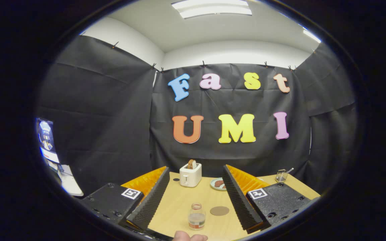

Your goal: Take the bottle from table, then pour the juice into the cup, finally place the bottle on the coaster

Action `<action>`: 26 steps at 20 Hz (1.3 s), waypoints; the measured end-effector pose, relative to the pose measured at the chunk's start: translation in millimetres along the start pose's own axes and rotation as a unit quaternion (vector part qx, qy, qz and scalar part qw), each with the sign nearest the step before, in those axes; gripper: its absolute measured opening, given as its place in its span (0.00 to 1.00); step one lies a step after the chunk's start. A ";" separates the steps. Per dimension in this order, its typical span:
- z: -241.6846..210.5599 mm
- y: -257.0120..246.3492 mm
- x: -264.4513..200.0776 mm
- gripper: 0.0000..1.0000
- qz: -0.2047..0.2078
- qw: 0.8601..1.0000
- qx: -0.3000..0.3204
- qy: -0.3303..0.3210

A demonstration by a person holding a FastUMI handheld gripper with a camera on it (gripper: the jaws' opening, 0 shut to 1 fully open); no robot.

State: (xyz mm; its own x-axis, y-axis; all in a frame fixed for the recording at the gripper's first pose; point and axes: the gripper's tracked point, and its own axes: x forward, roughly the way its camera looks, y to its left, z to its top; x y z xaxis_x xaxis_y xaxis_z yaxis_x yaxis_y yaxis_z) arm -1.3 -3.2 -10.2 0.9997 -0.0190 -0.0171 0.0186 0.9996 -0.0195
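The gripper (195, 174) is held level with its two ridged black fingers (151, 197) spread wide apart — nothing between them is touched. A person's fingertips (189, 237) show just below, near the camera.

Black cloth (112, 117) walls the booth beyond the claw, clipped below a white wall (233, 52). Ceiling light panels (213, 8) glow overhead. A light wooden table (179, 204) lies ahead, and off left stands what may be a screen (47, 140).

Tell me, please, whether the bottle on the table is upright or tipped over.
Upright: the bottle stands on its base on the table, neck up, between the open gripper fingers.
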 end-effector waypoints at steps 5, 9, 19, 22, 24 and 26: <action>1.4 -3.5 0.3 1.00 -0.005 1.000 -0.001 -0.002; -0.5 -6.7 0.4 1.00 -0.008 1.000 -0.002 -0.001; -30.7 -0.2 -7.1 1.00 -0.015 1.000 -0.010 0.018; -53.3 6.3 -13.4 1.00 -0.015 0.999 -0.012 0.038; -72.6 9.6 -16.9 1.00 -0.014 0.999 -0.009 0.050; -98.3 10.5 -18.8 1.00 -0.016 0.997 -0.007 0.069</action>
State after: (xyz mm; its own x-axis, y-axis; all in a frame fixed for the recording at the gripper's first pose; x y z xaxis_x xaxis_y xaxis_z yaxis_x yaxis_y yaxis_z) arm -21.7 5.7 -108.4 0.9867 -0.0545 -0.1529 0.0494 0.9981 -0.0364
